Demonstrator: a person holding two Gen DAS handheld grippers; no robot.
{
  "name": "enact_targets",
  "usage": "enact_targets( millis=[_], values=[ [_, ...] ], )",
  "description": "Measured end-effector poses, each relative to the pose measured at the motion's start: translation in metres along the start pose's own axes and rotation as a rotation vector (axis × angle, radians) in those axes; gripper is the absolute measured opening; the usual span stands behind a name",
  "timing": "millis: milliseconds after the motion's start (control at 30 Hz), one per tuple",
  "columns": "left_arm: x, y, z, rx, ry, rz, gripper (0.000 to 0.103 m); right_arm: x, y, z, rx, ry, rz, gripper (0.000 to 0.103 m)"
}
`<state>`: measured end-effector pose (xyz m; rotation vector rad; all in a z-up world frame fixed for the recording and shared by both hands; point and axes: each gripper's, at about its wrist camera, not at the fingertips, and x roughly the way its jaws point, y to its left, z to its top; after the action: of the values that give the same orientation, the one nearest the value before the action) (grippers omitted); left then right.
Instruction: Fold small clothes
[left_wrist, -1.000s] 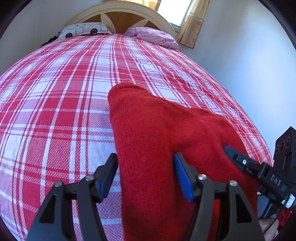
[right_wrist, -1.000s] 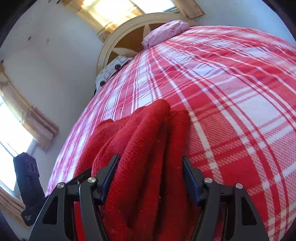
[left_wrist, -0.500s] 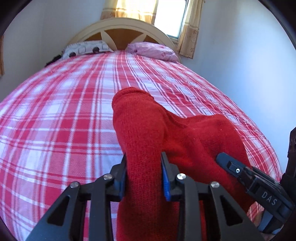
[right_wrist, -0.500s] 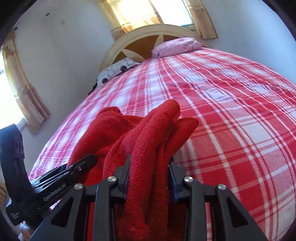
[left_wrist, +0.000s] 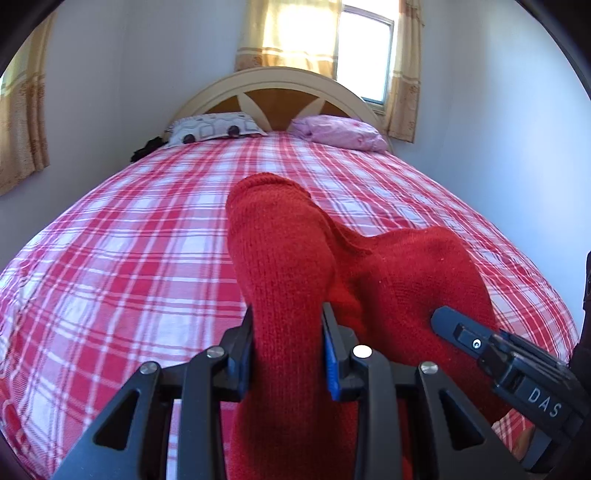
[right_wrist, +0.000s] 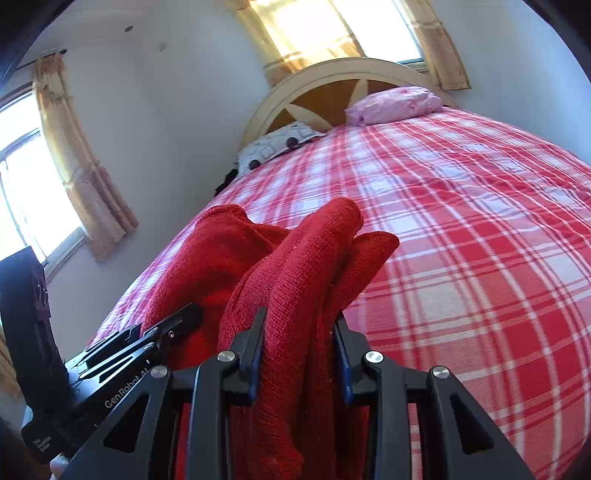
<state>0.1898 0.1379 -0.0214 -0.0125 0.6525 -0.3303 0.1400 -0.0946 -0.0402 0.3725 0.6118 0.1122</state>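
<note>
Left wrist view: left gripper (left_wrist: 288, 347) clamped on a fold of the red knit garment (left_wrist: 288, 266), blue-faced pads pressing it from both sides. Its jaws have just been closing, with the knit between them. The gripped fold rises ahead of the fingers as a rounded hump; the rest of the garment spreads off to the right. There the right gripper (left_wrist: 443, 321) reaches in, its black finger lying against the red knit. Beyond the garment, the red-and-white plaid bedspread (left_wrist: 129, 258) runs to a patterned grey pillow (left_wrist: 214, 131) and a pink pillow (left_wrist: 340, 136) under a curved headboard (left_wrist: 280, 81).

Right wrist view: right gripper (right_wrist: 299, 347) pinching several bunched layers of the red knit garment (right_wrist: 314, 258), which stand up between the pads and curl forward past them. Jaws have just been closing here too, cloth between them. Left gripper (right_wrist: 184, 321) sits just to the left, its tips against the same garment. Plaid bedspread (right_wrist: 461, 240) fills the right and far side.
</note>
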Motion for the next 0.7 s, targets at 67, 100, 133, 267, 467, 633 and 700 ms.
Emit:
enact_targets(
  millis=[67,100,133,267,467,633,700],
  values=[
    [-0.005,0.012,-0.001,-0.013,-0.009,0.012,0.032,0.001,0.015,-0.001,-0.021,0.001,0.017,0.032],
    [-0.008,0.019,-0.001,-0.019,-0.015,0.022,0.032,0.002,0.021,-0.001,-0.029,0.002,0.024,0.032],
    [-0.011,0.024,-0.002,-0.023,-0.019,0.030,0.032,0.004,0.028,-0.002,-0.036,0.004,0.031,0.032],
    [-0.019,0.047,-0.005,-0.045,-0.027,0.064,0.032,0.013,0.053,-0.003,-0.065,0.018,0.066,0.032],
    [-0.028,0.082,-0.010,-0.070,-0.030,0.133,0.032,0.034,0.092,-0.011,-0.113,0.054,0.121,0.031],
    [-0.031,0.109,-0.014,-0.111,-0.025,0.180,0.032,0.053,0.120,-0.019,-0.146,0.091,0.161,0.030],
    [-0.032,0.117,-0.015,-0.124,-0.026,0.195,0.032,0.059,0.128,-0.022,-0.153,0.101,0.177,0.029]
  ],
)
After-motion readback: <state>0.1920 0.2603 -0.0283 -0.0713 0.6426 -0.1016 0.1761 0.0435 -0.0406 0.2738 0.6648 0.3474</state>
